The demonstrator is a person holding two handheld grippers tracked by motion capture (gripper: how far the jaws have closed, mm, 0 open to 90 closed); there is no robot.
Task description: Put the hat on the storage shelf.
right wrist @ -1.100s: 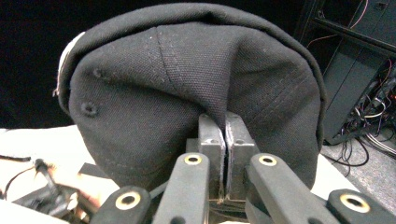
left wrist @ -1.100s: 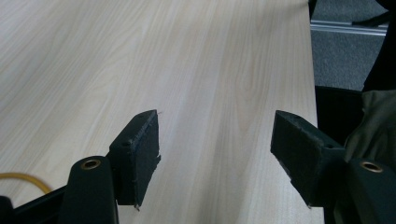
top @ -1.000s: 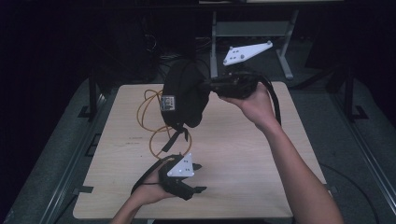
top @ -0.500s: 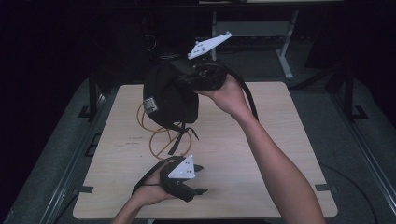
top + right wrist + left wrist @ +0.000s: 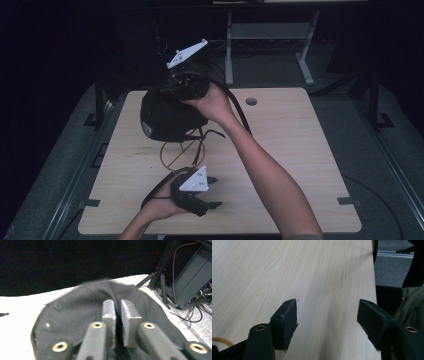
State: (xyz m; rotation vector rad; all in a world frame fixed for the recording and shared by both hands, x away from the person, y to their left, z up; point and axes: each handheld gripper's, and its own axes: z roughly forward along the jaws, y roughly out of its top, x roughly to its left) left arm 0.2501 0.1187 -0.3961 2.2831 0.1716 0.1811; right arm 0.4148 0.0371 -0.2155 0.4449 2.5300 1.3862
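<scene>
At the far left corner of the table [image 5: 300, 150], the right gripper [image 5: 173, 93] meets the black bag [image 5: 165, 120]. Its jaws have just been opening and now stand a narrow gap apart, and we see no fold clearly pinched between them. In the right gripper view the bag [image 5: 75, 305] spreads under and around those jaws, touching the gripper [image 5: 115, 302].

We judge the risk to be a snag. With so slim a gap, cloth could cling to a pad and drag along if the hand pulls away, tugging the orange cable [image 5: 170, 160] beside the bag or tipping the bag over the far edge.

The left gripper [image 5: 214, 191] rests near the near edge, well apart from the bag, its jaws wide with bare tabletop between them.
</scene>
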